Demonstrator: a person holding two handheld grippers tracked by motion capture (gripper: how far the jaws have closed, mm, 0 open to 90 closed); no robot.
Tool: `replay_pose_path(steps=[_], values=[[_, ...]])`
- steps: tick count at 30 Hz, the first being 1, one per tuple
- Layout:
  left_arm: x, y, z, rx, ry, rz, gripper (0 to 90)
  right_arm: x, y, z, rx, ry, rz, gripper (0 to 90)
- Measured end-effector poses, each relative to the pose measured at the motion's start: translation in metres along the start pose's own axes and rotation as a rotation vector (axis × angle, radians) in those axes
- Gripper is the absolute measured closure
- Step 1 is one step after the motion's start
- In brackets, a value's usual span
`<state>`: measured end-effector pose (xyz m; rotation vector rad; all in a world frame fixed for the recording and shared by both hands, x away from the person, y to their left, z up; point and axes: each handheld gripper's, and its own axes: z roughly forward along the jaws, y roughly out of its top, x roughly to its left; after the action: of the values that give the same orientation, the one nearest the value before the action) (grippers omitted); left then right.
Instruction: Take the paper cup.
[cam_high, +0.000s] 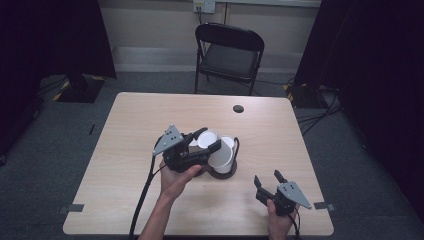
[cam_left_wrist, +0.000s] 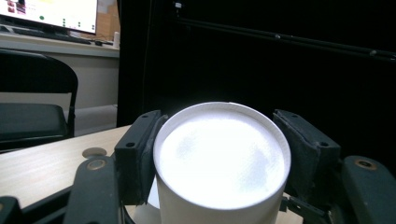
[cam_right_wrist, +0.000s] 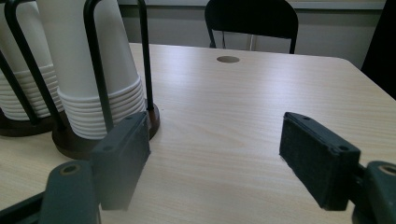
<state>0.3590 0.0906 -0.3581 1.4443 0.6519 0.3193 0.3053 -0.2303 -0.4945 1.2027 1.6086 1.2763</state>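
Black padded fingers (cam_left_wrist: 136, 158) of the left gripper (cam_high: 206, 144) press against both sides of a white paper cup (cam_left_wrist: 221, 161), clamping its upturned base at the top of an inverted stack. That stack stands in a dark wire cup holder (cam_high: 223, 171) near the middle of the light wooden table (cam_high: 140, 120), beside a second stack of cups (cam_right_wrist: 23, 84) in its own stand. A person's left hand (cam_high: 175, 180) reaches in from the near edge, forearm angled up and to the right, the gripper held level over the stack. At the near right corner the right hand (cam_high: 278, 222) holds the right gripper (cam_high: 266, 181) low over the tabletop, jaws spread wide and empty, pointing toward the holder. A black folding chair (cam_high: 229, 52) stands behind the table
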Motion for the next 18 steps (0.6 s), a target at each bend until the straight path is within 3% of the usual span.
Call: replay_pose_path(steps=[5,9,11,13,16,18], values=[[0.003,-0.007,-0.005,0.009,-0.002,-0.038,35.1,0.001,0.002,0.004,0.039,0.024,-0.020,18.5],[0.003,-0.014,-0.010,0.024,-0.001,-0.051,35.2,0.008,0.002,0.006,0.022,0.009,-0.058,16.9],[0.003,-0.016,-0.012,0.035,-0.009,-0.058,35.2,0.012,0.002,0.007,0.025,0.024,-0.056,17.4],[0.002,-0.019,-0.014,0.042,-0.014,-0.068,35.2,0.017,0.002,0.008,0.022,0.061,-0.046,20.0],[0.003,-0.024,-0.016,0.054,-0.022,-0.090,35.2,0.030,0.002,0.008,0.017,0.109,-0.071,25.7],[0.005,-0.028,-0.017,0.060,-0.031,-0.127,35.2,0.040,0.002,0.007,0.012,0.155,-0.087,29.9]])
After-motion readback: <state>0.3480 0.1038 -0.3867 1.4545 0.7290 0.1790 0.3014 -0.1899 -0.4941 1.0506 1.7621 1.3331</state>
